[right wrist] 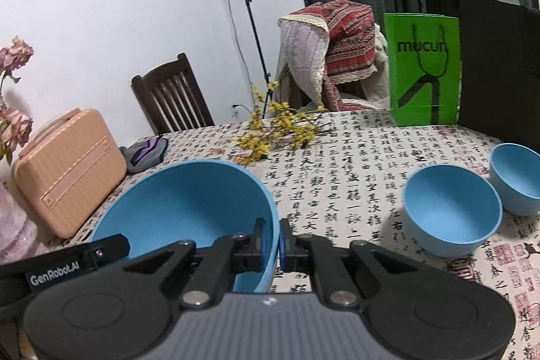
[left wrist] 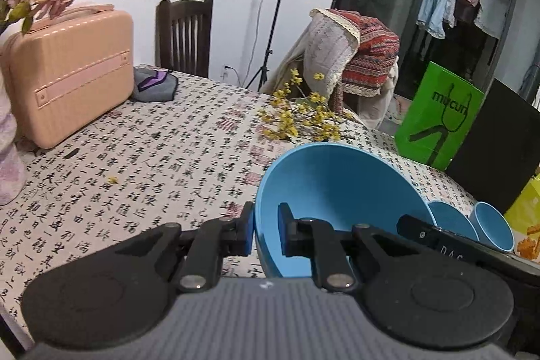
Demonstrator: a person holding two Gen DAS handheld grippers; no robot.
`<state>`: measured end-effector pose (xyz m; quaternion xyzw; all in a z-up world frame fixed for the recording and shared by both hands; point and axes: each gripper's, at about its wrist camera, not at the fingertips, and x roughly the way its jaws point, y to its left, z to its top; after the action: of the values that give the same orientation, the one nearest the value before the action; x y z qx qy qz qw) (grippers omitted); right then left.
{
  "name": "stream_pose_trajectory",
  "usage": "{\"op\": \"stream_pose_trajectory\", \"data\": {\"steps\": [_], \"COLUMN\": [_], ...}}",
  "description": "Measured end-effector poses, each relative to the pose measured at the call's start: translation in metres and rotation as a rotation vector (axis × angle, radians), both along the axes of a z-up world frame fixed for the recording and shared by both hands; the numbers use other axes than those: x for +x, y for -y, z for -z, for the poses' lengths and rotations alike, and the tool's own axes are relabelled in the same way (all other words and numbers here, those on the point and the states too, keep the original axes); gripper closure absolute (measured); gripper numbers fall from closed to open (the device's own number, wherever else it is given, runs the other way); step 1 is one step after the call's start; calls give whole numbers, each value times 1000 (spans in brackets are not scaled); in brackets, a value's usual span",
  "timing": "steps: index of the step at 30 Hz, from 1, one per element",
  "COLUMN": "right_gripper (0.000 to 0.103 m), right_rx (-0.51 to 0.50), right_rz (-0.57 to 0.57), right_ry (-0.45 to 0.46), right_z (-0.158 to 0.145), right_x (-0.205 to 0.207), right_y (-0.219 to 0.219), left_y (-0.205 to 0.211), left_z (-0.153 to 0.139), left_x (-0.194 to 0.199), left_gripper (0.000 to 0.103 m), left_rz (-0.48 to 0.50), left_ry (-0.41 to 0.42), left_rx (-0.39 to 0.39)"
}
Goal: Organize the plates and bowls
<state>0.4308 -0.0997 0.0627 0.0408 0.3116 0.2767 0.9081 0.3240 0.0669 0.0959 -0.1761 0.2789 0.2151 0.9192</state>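
Big blue bowl [right wrist: 189, 208] is pinched by both grippers, left [left wrist: 266, 230] and right [right wrist: 271, 245], over the calligraphy tablecloth [right wrist: 337, 164]; smaller bowls [right wrist: 452, 211] sit right, open cloth between.

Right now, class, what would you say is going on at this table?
A person is holding the large blue bowl with two handheld tongs. The left tongs pinch its rim on one side and the right tongs pinch the rim on the opposite side. Two smaller blue bowls sit side by side on the patterned tablecloth, to the right, not yet stacked.
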Motion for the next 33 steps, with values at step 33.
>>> {"op": "stream_pose_trajectory", "data": {"steps": [33], "right_gripper": [96], "right_rx": [1], "right_rz": [-226], "right_ry": [-2], "right_z": [-4], "right_x": [-50], "right_y": [-110], "left_y": [-81], "left_z": [-5], "left_x": [-84], "left_gripper": [88], "left_rz": [-223], "left_ry": [18], "left_rx": [0]}}
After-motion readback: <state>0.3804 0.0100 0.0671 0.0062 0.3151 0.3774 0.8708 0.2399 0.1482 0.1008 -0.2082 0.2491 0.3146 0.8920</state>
